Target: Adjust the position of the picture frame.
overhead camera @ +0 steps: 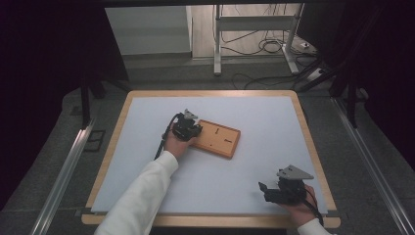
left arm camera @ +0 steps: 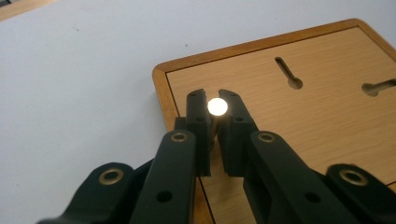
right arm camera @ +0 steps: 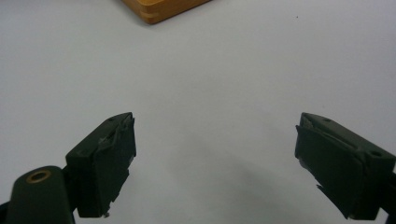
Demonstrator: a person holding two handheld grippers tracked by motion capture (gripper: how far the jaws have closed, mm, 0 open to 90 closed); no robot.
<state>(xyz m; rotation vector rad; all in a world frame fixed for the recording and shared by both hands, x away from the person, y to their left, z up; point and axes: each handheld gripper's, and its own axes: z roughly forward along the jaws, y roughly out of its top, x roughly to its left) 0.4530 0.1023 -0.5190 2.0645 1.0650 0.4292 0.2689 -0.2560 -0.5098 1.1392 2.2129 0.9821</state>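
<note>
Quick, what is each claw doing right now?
Left claw: closed on a small shiny pin, over the wooden board.
Right claw: wide open, holding nothing.

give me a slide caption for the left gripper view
Left gripper shut on a small shiny metal pin, held over the corner of a wooden board with keyhole slots.
</note>
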